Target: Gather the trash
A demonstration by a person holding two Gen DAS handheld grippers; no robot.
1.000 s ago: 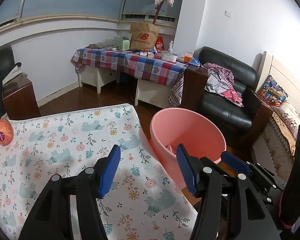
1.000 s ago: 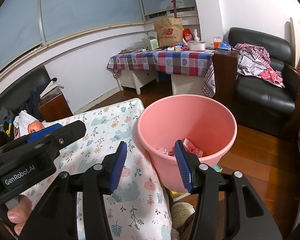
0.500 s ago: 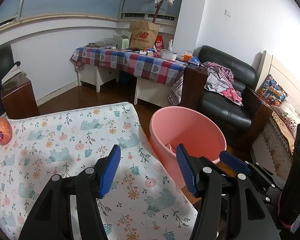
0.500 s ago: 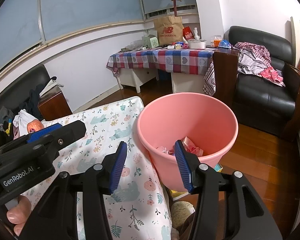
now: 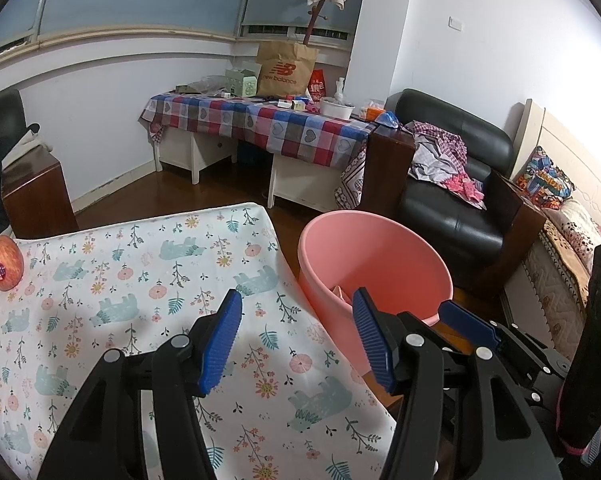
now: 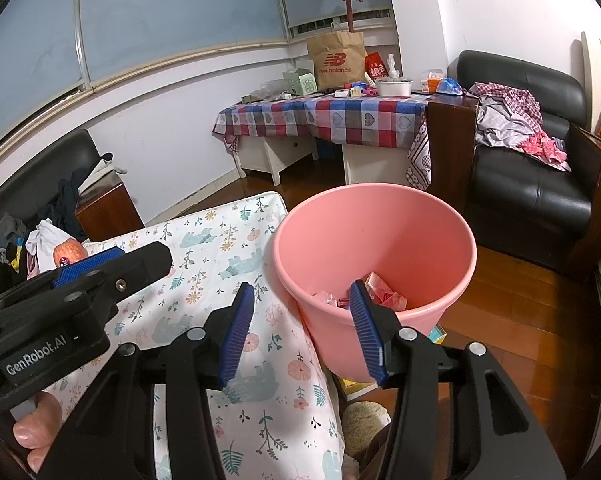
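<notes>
A pink plastic bin (image 6: 374, 240) stands on the wooden floor beside the table's right edge, with crumpled red and pink wrappers (image 6: 380, 292) in its bottom. My right gripper (image 6: 302, 328) hovers open over the bin's near rim, nothing between its blue pads. My left gripper (image 5: 298, 336) is open too, empty, above the table's right edge, with the bin (image 5: 374, 264) just beyond it. A red apple (image 5: 2, 264) lies at the table's far left. The left gripper's body (image 6: 80, 280) shows at the left of the right wrist view.
The table wears a floral cloth (image 5: 140, 280). A black sofa (image 5: 452, 200) with clothes, a checked-cloth side table (image 5: 260, 120) with a paper bag and clutter, and a dark wooden cabinet (image 5: 32, 196) stand around. Small items (image 6: 436, 334) lie on the floor by the bin.
</notes>
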